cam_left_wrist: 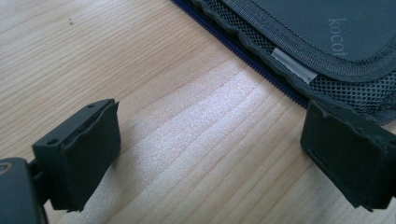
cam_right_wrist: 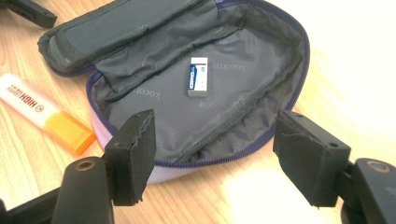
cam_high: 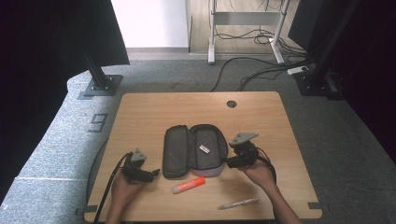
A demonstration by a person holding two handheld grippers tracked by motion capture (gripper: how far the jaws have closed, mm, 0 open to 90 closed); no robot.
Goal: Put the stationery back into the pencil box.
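A grey pencil case [cam_high: 194, 149] lies unzipped and spread flat at the middle of the wooden table [cam_high: 154, 112]. A small white eraser [cam_high: 204, 149] [cam_right_wrist: 197, 76] rests inside its right half [cam_right_wrist: 210, 93]. An orange highlighter [cam_high: 188, 185] [cam_right_wrist: 44, 118] lies just in front of the case, and a silver pen [cam_high: 238, 203] nearer the front edge. My left gripper [cam_high: 152, 173] [cam_left_wrist: 210, 156] is open, low over bare wood beside the case's left flap [cam_left_wrist: 327, 42]. My right gripper [cam_high: 229, 163] [cam_right_wrist: 212, 156] is open at the case's right rim, with nothing between its jaws.
A round cable hole [cam_high: 231, 103] sits near the table's far edge. Black stand bases [cam_high: 100, 86] and loose cables [cam_high: 261, 70] lie on the grey carpet beyond the table. Bare wood stretches between the case and the far edge.
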